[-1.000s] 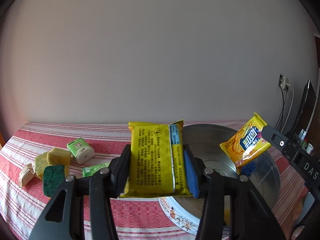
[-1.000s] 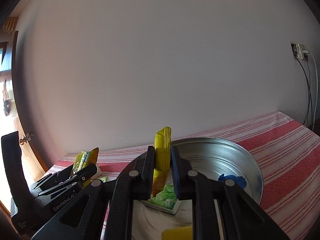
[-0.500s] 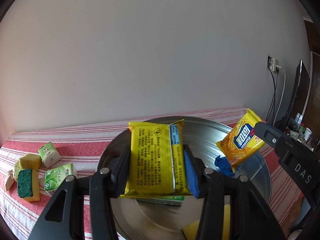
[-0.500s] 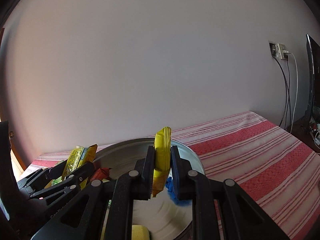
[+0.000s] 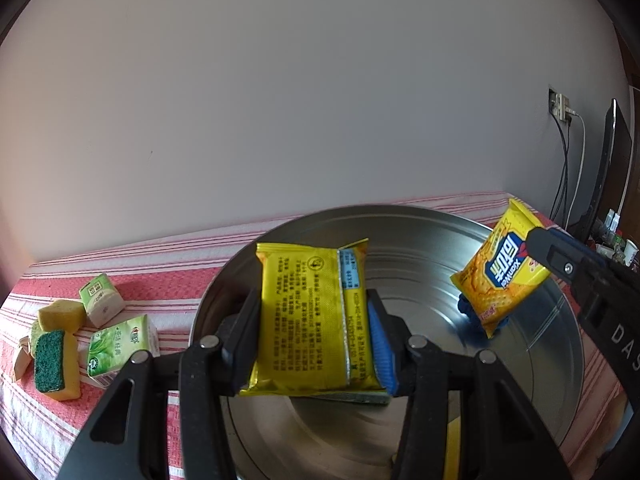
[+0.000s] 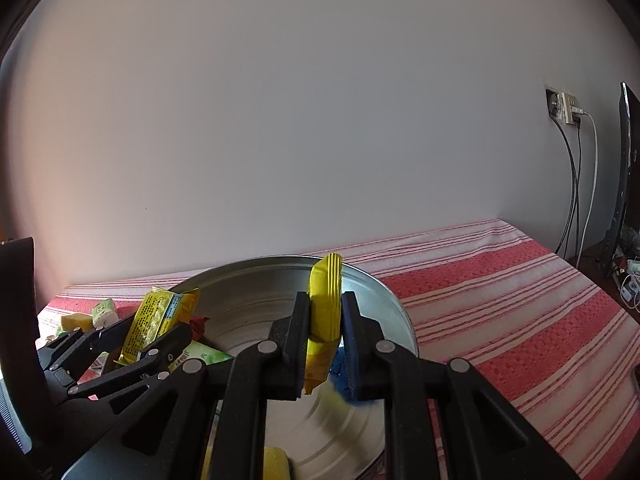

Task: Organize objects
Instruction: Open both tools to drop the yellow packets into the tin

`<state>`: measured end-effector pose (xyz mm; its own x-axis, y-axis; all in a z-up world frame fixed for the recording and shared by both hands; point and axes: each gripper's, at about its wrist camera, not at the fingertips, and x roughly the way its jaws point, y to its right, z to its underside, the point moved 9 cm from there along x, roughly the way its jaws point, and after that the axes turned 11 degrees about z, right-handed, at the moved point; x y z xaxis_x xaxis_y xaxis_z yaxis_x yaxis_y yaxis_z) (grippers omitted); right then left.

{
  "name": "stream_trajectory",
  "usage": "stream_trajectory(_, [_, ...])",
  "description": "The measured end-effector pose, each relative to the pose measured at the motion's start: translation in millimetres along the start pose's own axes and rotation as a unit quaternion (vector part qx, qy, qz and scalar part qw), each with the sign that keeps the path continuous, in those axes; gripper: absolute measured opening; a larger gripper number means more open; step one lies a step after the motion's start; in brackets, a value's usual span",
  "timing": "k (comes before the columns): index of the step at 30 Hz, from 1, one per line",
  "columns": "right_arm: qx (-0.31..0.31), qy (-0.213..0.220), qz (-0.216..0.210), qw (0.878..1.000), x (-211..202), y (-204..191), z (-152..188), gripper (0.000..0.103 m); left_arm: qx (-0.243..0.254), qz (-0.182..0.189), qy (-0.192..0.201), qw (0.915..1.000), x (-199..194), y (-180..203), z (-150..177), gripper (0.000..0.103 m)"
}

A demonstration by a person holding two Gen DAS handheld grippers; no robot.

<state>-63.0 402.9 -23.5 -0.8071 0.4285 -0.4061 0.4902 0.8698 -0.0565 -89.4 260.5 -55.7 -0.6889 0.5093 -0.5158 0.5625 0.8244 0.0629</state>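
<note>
My left gripper (image 5: 314, 330) is shut on a yellow snack packet (image 5: 312, 316), held flat-on over the near left part of a large round metal basin (image 5: 420, 236). My right gripper (image 6: 325, 322) is shut on a second yellow snack packet (image 6: 325, 304), seen edge-on, over the basin (image 6: 260, 272). That packet shows its blue-lettered front in the left wrist view (image 5: 504, 274), above the basin's right side. The left gripper and its packet (image 6: 160, 318) show at the left of the right wrist view. A blue object (image 5: 466, 312) lies in the basin under the right packet.
On the red striped tablecloth (image 6: 500, 292) left of the basin lie two green tissue packs (image 5: 120, 344), (image 5: 100, 294), yellow sponges (image 5: 60, 314) and a green-topped sponge (image 5: 52, 360). A green pack (image 6: 204, 356) and a yellow sponge (image 6: 276, 460) lie in the basin. Cables and a wall socket (image 6: 564, 108) are at right.
Both grippers, still holding their packets, have moved over the basin; the left wrist view shifted from the cloth at the left toward the basin.
</note>
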Motion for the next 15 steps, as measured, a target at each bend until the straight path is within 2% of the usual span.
stream_trajectory(3, [-0.002, 0.002, 0.007, 1.000, -0.5, -0.5, 1.5, 0.018, 0.002, -0.006, 0.001, 1.0000, -0.3, -1.4, -0.1, 0.049])
stream_trajectory(6, [-0.003, 0.012, 0.016, 1.000, -4.2, -1.7, 0.3, 0.021, 0.002, -0.011, 0.012, 0.9999, -5.3, -4.5, -0.5, 0.055])
stream_trajectory(8, [0.000, 0.022, 0.020, 1.000, -6.8, -1.8, -0.9, 0.033, 0.002, -0.015, 0.027, 0.9995, -11.9, -5.2, -2.8, 0.083])
stream_trajectory(9, [0.003, 0.029, 0.025, 0.999, -6.9, 0.6, -1.9, 0.053, 0.003, -0.017, 0.038, 0.9991, -16.4, -5.3, -4.4, 0.090])
stream_trajectory(10, [0.006, 0.040, 0.032, 0.999, -10.8, 2.2, -3.6, 0.073, 0.005, -0.021, 0.050, 0.9985, -21.1, -5.3, -5.8, 0.103])
stream_trajectory(11, [0.011, 0.057, 0.037, 0.998, -16.5, 3.4, -6.1, 0.079, 0.010, -0.026, 0.061, 0.9977, -26.6, -3.8, -7.2, 0.102])
stream_trajectory(13, [0.014, 0.085, 0.046, 0.995, -24.5, 5.7, -9.5, 0.081, 0.026, -0.040, 0.070, 0.9964, -30.9, -2.9, -7.4, 0.102])
stream_trajectory(15, [0.014, 0.092, 0.057, 0.994, -27.1, 4.9, -10.0, 0.084, 0.036, -0.051, 0.071, 0.9956, -31.1, -2.5, -5.5, 0.102])
